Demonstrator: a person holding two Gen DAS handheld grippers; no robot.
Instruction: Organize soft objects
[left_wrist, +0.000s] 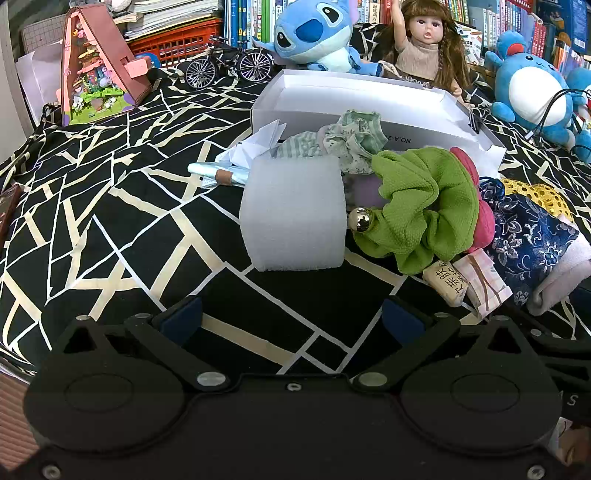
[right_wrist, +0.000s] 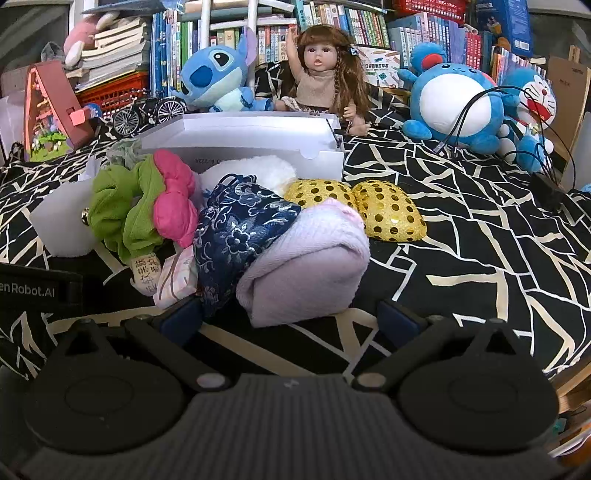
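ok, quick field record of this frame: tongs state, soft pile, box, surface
left tongs: open, empty, facing white foam block
right tongs: open, empty, just short of folded lilac cloth
pile: green scrunchie, pink scrunchie, blue floral pouch, gold sequin pads
box: white box, open, behind pile; inside hidden
surface: black cloth with cream lines

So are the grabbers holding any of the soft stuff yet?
No, nothing is held. The left gripper is open, short of the white foam block. The right gripper is open too, just before the folded lilac cloth.
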